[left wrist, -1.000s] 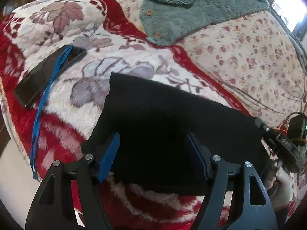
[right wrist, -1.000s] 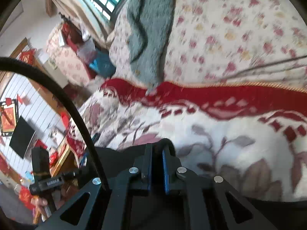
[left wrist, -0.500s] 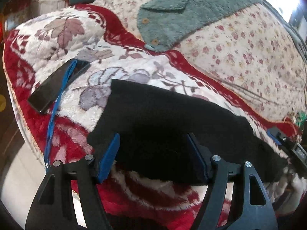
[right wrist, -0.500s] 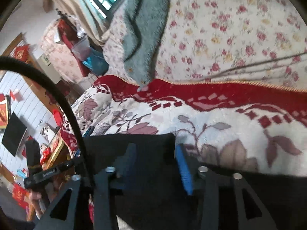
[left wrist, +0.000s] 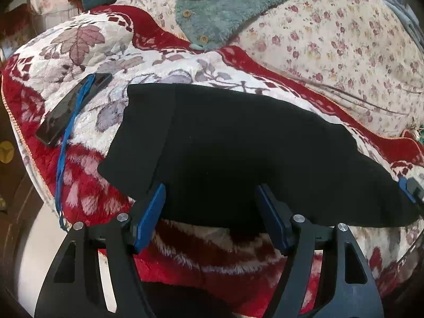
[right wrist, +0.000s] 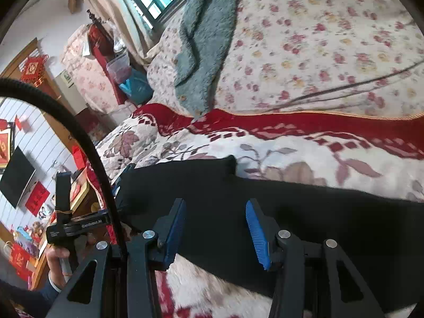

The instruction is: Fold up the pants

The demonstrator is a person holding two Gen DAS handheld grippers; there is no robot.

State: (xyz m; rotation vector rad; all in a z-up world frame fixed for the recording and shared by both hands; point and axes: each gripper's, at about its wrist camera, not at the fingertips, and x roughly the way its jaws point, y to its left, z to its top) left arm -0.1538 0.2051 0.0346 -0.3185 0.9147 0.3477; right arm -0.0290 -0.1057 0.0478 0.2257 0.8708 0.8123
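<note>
The black pants lie folded in a long flat band across the red-and-white floral blanket on the bed. The left gripper sits at their near edge, jaws wide apart and holding nothing. The right gripper hovers over the same cloth (its blue pads spread too), gripping nothing. A dark phone with a blue strap rests left of the pants; a teal fleece garment lies farther back.
</note>
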